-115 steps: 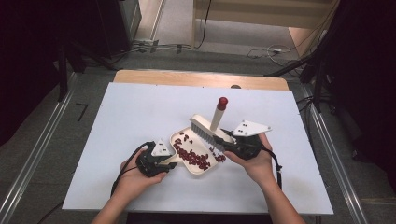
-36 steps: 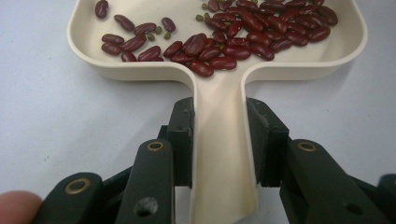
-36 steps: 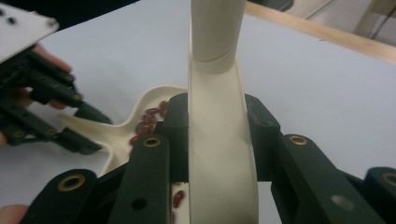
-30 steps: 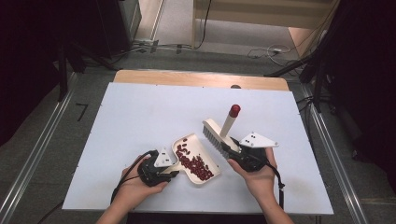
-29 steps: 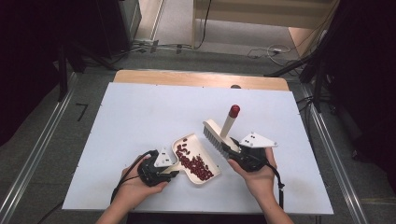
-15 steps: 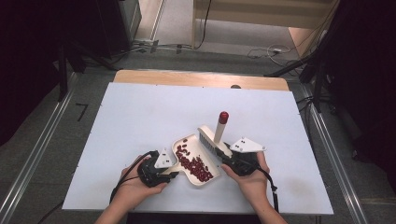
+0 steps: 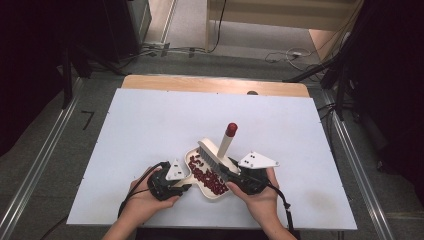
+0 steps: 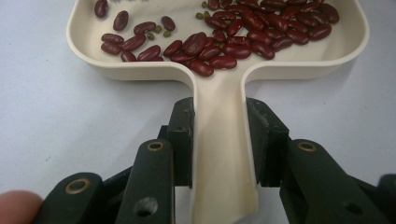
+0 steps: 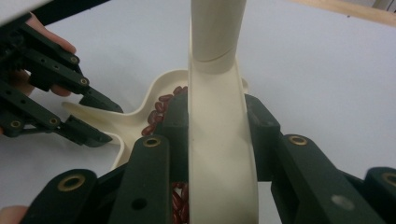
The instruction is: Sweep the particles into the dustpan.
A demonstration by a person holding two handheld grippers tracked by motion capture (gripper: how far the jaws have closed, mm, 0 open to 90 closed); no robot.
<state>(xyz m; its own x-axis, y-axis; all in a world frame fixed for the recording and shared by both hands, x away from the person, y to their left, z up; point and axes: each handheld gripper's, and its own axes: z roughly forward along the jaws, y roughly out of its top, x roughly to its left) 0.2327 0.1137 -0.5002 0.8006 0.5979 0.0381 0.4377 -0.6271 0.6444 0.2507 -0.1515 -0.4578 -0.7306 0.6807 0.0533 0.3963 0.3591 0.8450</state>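
Observation:
A cream dustpan (image 7: 216, 194) (image 8: 219, 70) lies on the white table near its front edge, holding many dark red beans (image 7: 207, 177) (image 8: 233, 42) and a few small green ones. My left gripper (image 7: 175, 184) (image 8: 219, 140) is shut on the dustpan's handle. My right gripper (image 7: 235, 176) (image 9: 217, 140) is shut on a cream brush (image 7: 215, 155) (image 9: 219, 116) with a red-tipped handle (image 7: 231, 129). The brush's bristles stand over the pan's far rim, with the handle tilted up and away.
The white table top (image 7: 150, 125) has bare room to the left, right and back. A wooden strip (image 7: 215, 85) runs along its far edge. Cables lie on the floor beyond, and metal rails (image 7: 45, 160) flank both sides.
My right gripper has carried the brush leftward, from beside the pan's right edge to over the pan. The left gripper and dustpan have stayed in place.

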